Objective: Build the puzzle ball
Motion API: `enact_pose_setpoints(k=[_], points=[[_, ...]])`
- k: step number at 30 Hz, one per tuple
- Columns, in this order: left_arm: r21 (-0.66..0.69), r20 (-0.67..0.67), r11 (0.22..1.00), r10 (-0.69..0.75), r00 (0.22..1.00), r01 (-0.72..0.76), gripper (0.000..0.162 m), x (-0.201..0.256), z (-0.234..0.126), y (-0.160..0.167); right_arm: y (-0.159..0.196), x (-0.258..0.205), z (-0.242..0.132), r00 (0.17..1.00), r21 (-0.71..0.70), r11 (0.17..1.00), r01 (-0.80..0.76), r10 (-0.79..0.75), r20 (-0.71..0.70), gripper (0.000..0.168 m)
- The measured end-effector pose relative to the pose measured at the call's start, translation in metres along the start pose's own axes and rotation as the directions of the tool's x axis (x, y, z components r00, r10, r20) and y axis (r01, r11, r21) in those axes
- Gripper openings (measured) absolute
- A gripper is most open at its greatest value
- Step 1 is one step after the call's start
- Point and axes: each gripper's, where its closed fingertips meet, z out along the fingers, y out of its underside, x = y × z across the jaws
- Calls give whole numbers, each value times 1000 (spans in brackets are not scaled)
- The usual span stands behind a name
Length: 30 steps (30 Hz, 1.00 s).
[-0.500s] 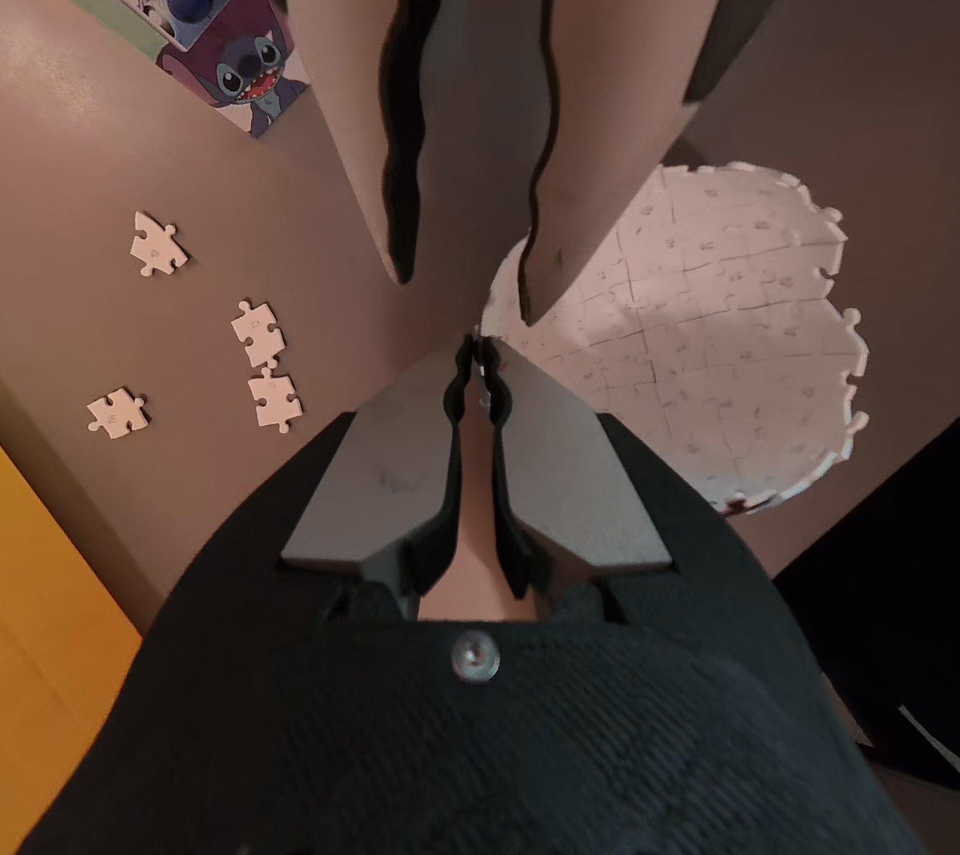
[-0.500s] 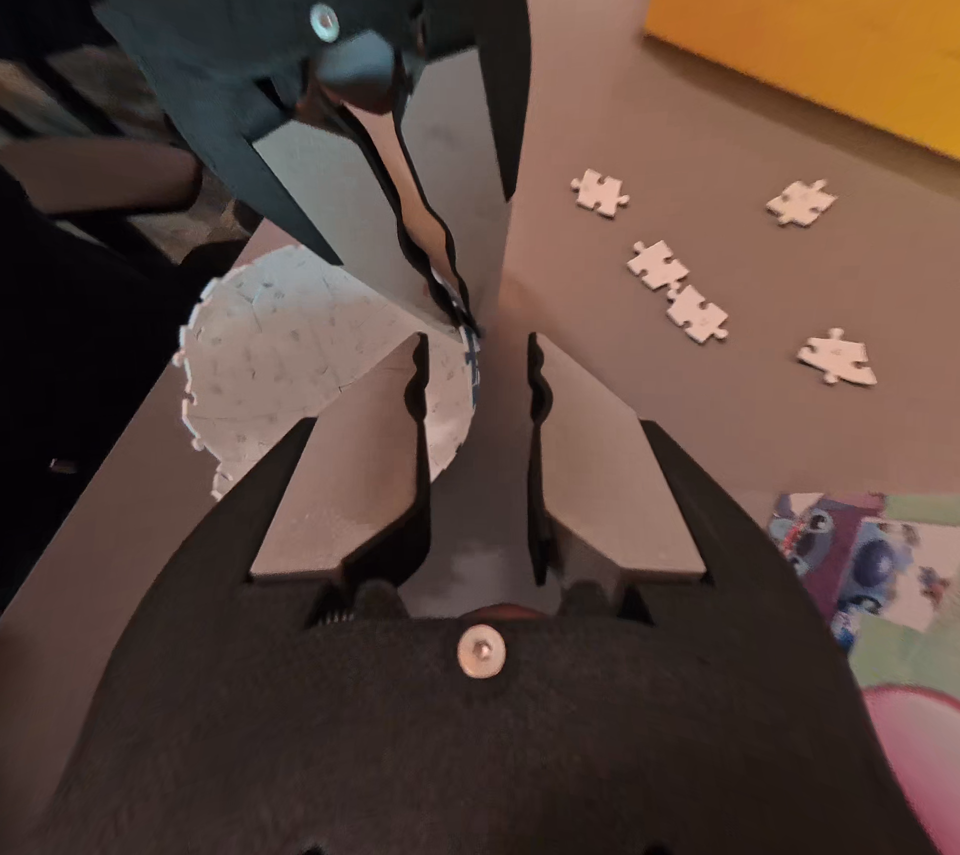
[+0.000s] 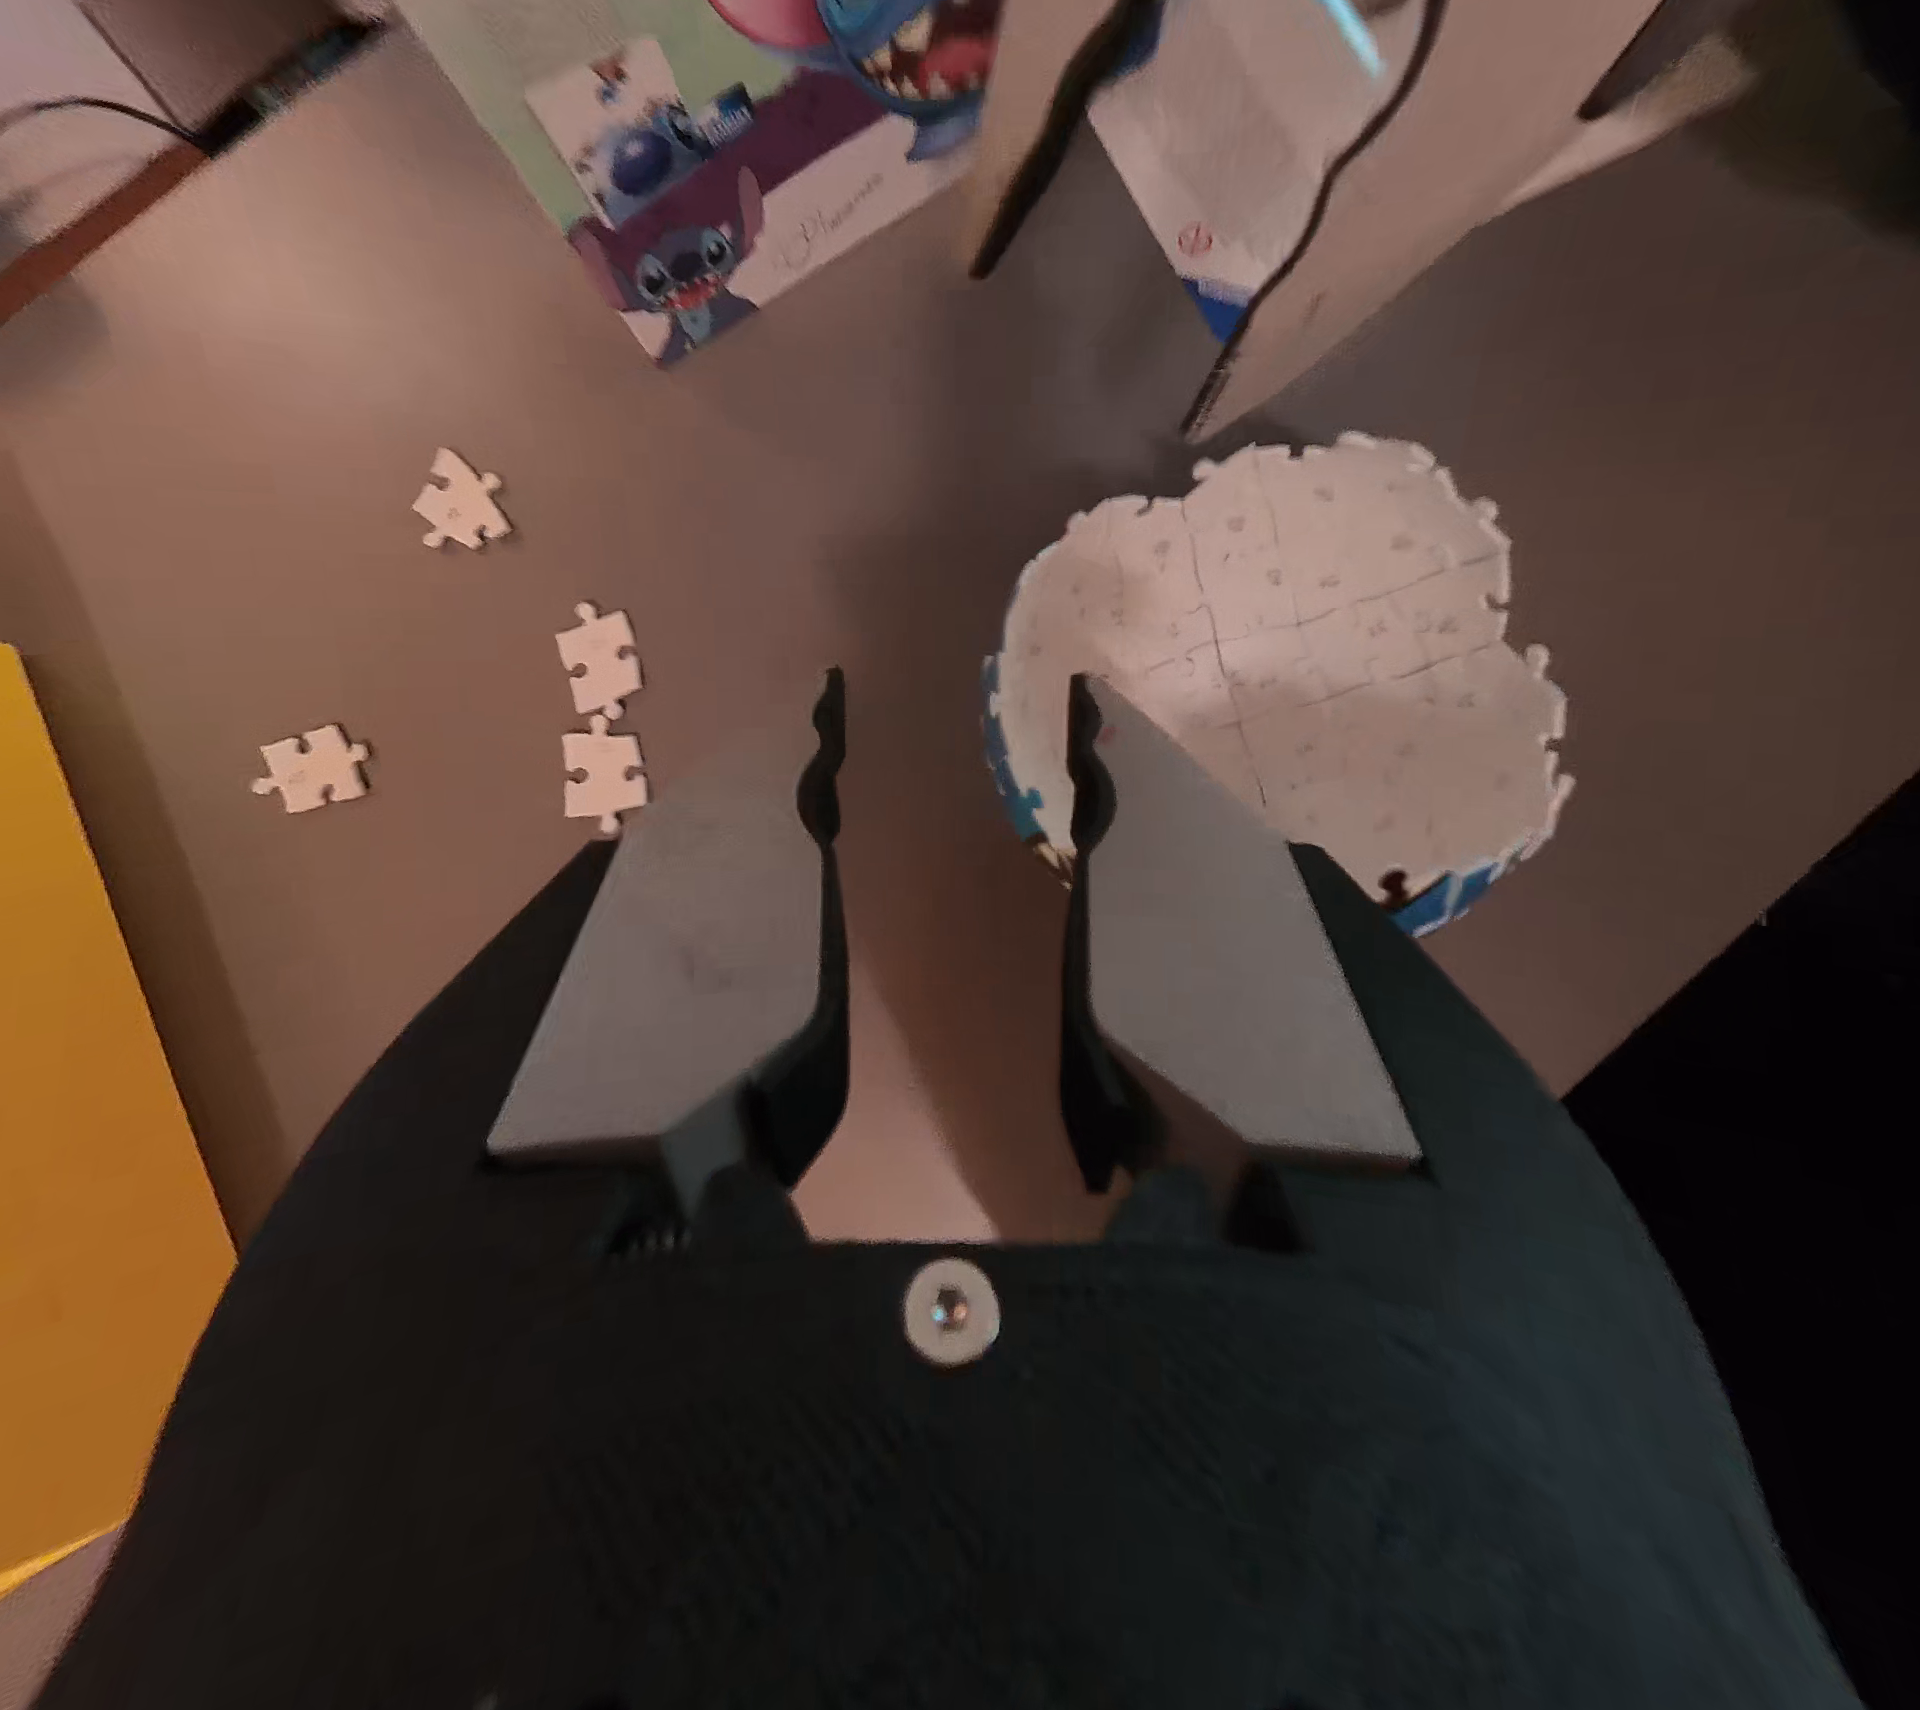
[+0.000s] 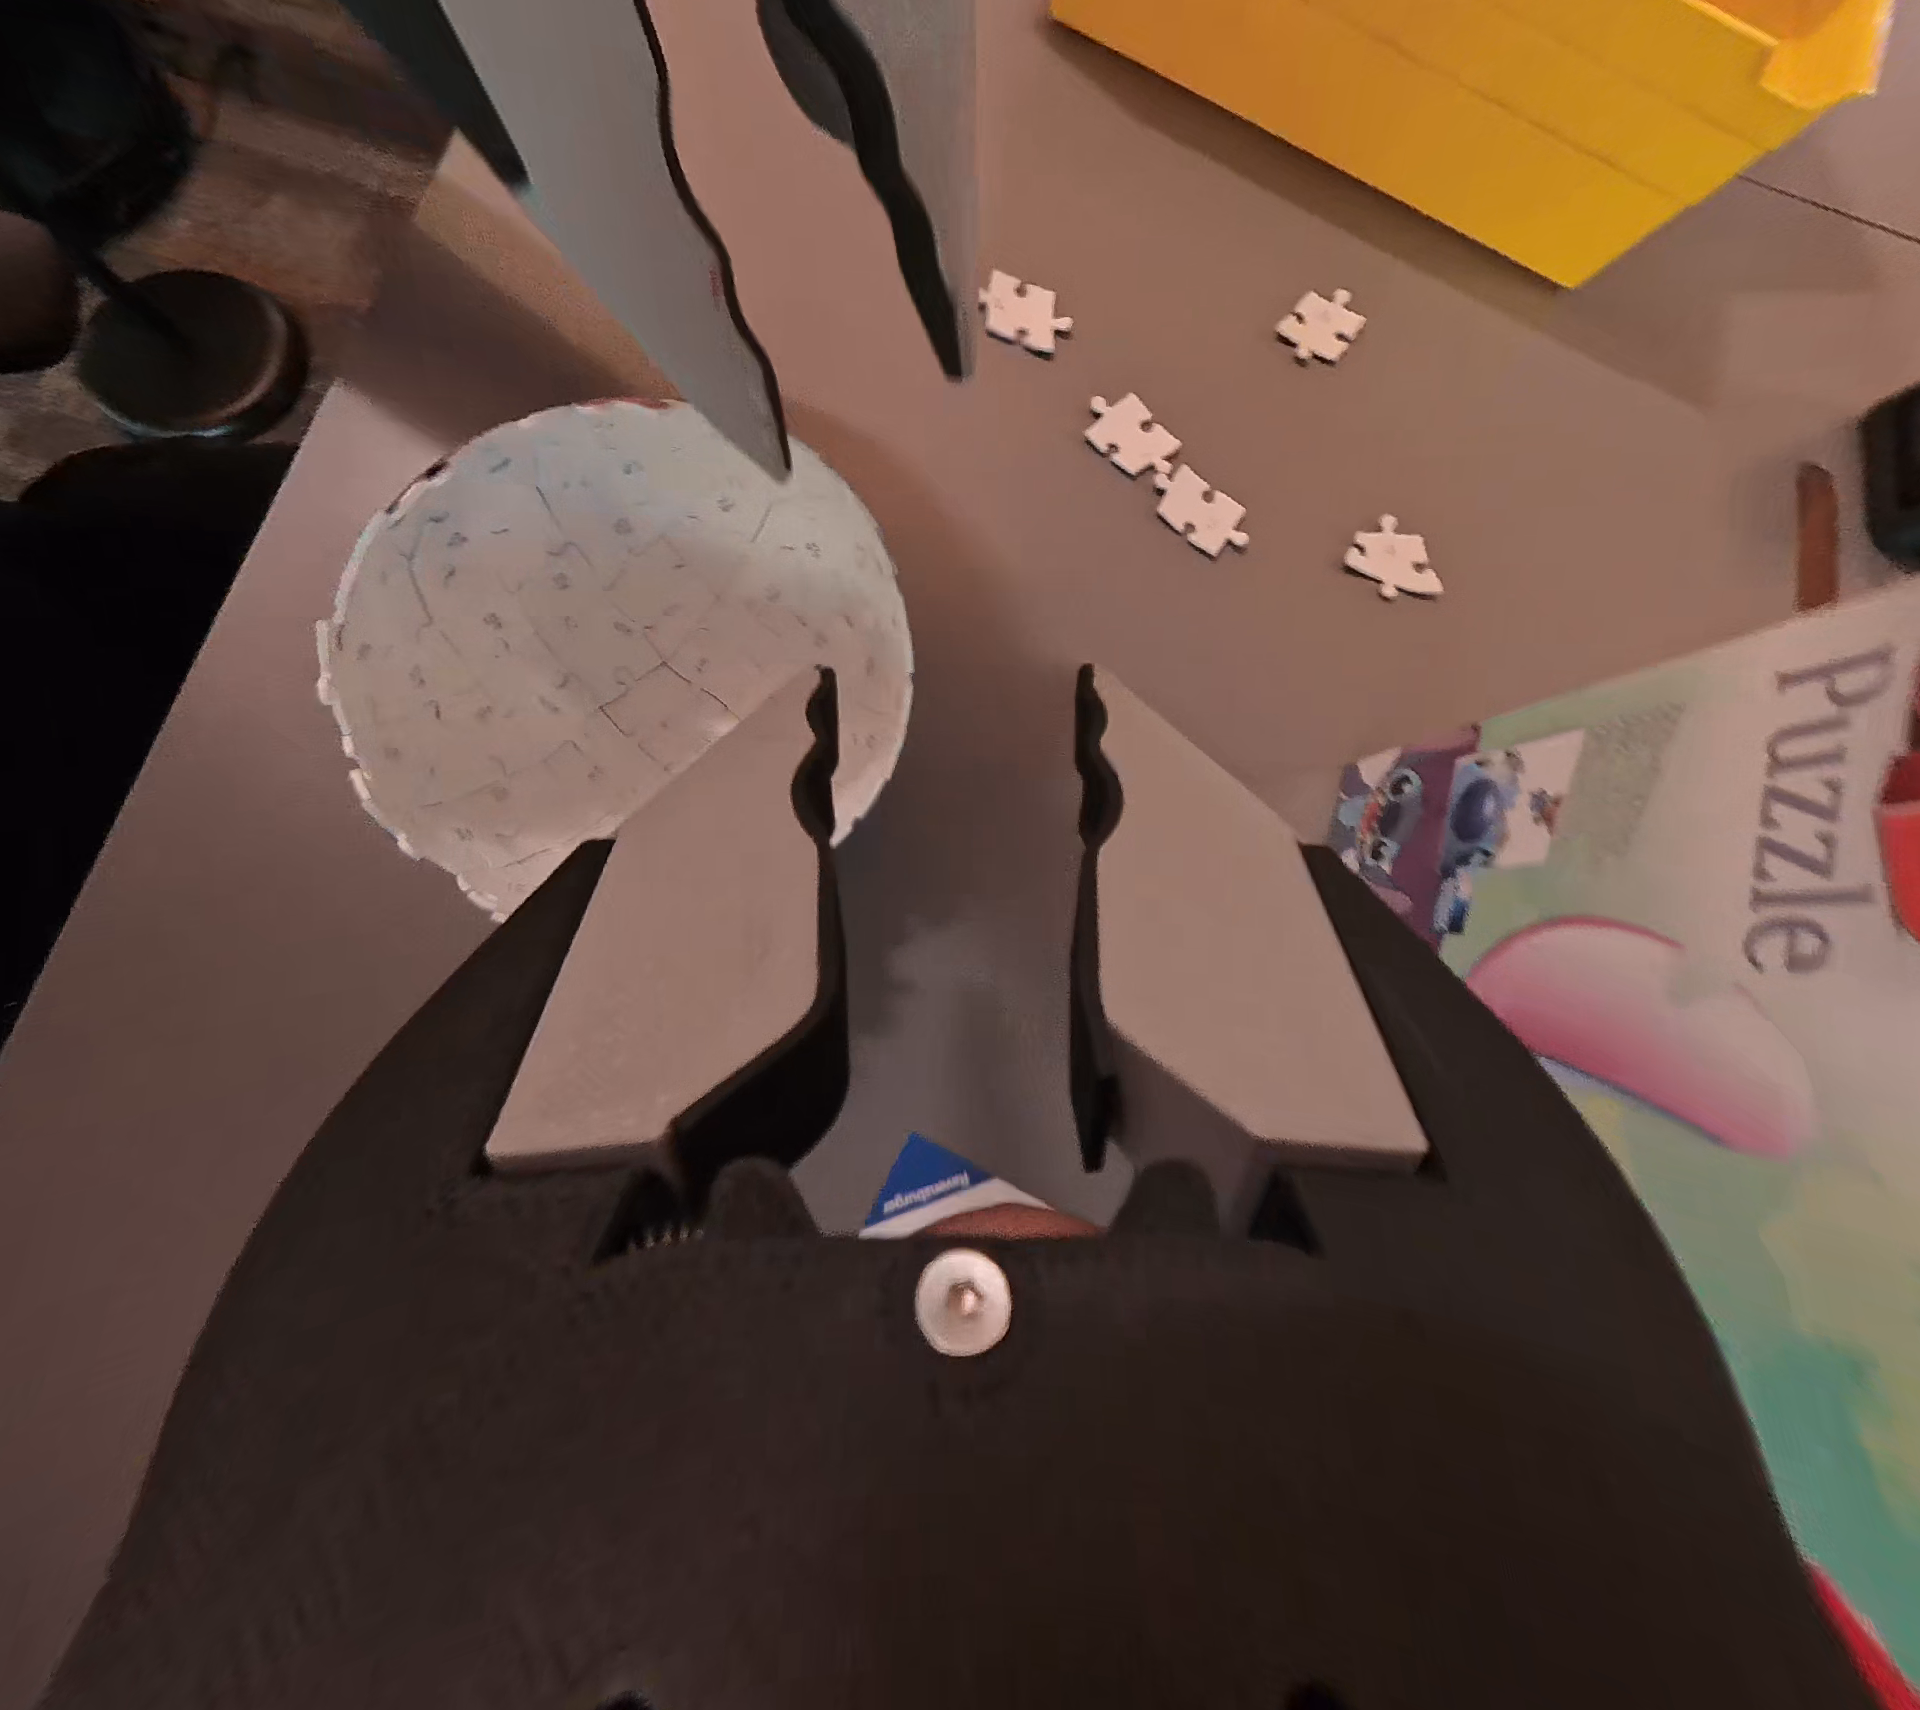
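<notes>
A half-built puzzle ball rests open on the tabletop just right of the left claw; both claws gape empty, the right claw alongside, four loose pieces left of it unplaced

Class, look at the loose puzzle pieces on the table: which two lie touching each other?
The two middle pieces and lie edge to edge. The other three loose pieces sit apart, each alone on the grey table.
</notes>
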Motion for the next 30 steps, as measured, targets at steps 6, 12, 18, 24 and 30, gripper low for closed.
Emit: enact_pose_setpoints(k=[6,12,18,24,30], points=[[316,-76,926,-193,978,207,48,-42,-30,-23,-2,6,-32,989,107,991,-84,96,-113,48],[356,-139,877,-292,946,323,60,-71,12,-2,39,-2,-40,959,129,977,-172,196,-207,59],[468,-74,838,-278,958,279,56,-90,42,6,72,-11,-40,919,251,949,-193,264,-294,62],[473,37,851,-280,959,230,47,-107,47,25,93,-4,-33,879,400,883,-244,376,-294,64],[354,67,883,-353,933,308,54,-124,63,51,104,0,-22,872,420,874,-245,389,-299,70]])
